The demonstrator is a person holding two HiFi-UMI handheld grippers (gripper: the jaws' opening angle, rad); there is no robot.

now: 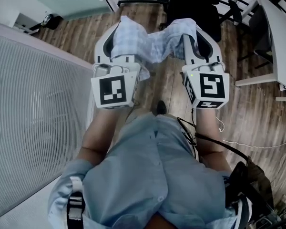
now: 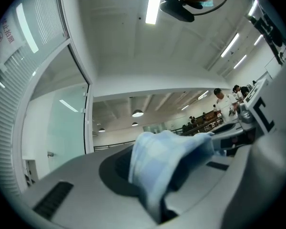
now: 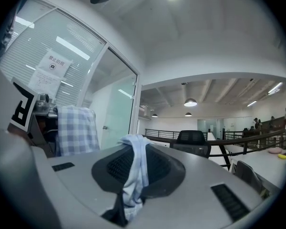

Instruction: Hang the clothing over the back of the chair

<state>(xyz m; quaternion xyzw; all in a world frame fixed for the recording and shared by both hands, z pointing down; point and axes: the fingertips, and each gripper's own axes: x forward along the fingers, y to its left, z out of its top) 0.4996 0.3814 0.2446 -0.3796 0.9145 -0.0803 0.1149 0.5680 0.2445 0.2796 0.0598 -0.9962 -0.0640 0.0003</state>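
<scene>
**Clothing held taut before the chair**

Only the head view shows the checked clothing (image 1: pixel 152 46) spanning from the left gripper (image 1: pixel 123 27) to the right gripper (image 1: pixel 188 27), just short of the black chair (image 1: pixel 200 8). Each gripper view shows its jaws nearly closed, pinching a fold of the fabric.

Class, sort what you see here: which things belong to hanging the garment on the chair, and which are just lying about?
Job: checked garment, left gripper, right gripper, black office chair.
Lying about: white table, white cable on floor.
</scene>
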